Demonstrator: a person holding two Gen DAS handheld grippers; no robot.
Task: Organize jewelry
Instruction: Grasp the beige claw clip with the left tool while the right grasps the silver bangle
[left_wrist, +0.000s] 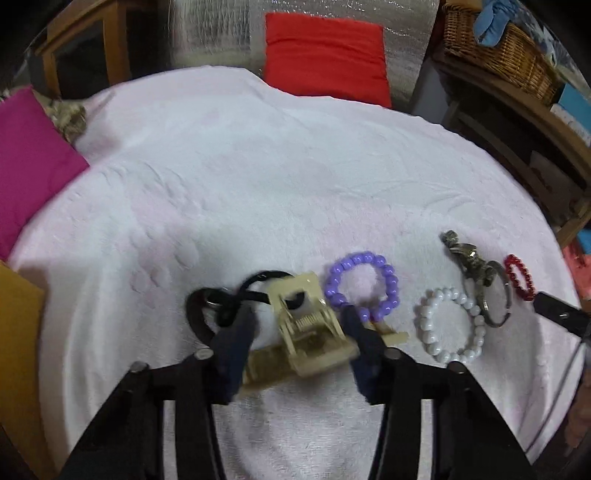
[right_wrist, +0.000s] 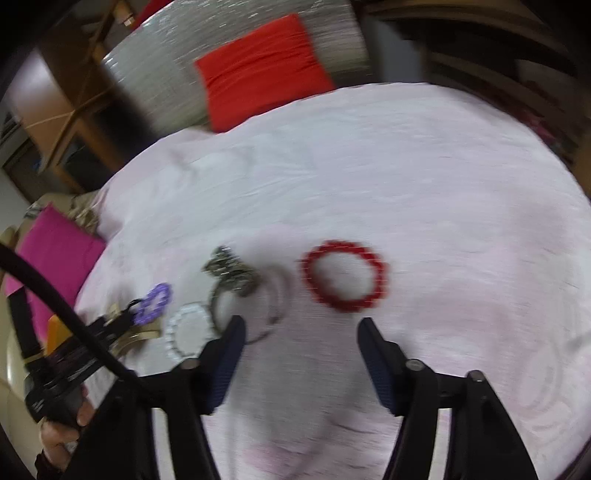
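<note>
In the left wrist view, a beige hair claw clip (left_wrist: 310, 332) lies on the pale pink cloth (left_wrist: 258, 184) between the fingers of my left gripper (left_wrist: 299, 315). A sliver of cloth shows between the left pad and the clip. Black hair ties (left_wrist: 221, 306) lie just left of it. To its right lie a purple bead bracelet (left_wrist: 362, 288), a white bead bracelet (left_wrist: 450, 325), a metal bangle (left_wrist: 484, 288) and a red bead bracelet (left_wrist: 519, 277). My right gripper (right_wrist: 301, 326) stands open just short of the red bracelet (right_wrist: 345, 275), with only cloth between its fingers. Its left fingertip overlaps the bangle (right_wrist: 255, 295).
A red cushion (left_wrist: 325, 59) lies past the cloth's far edge and a magenta one (left_wrist: 33, 162) at the left. A wicker basket (left_wrist: 506, 51) sits on wooden shelves at the right. A hand (right_wrist: 62, 432) holds the left gripper, with a black cable (right_wrist: 55, 291) across it.
</note>
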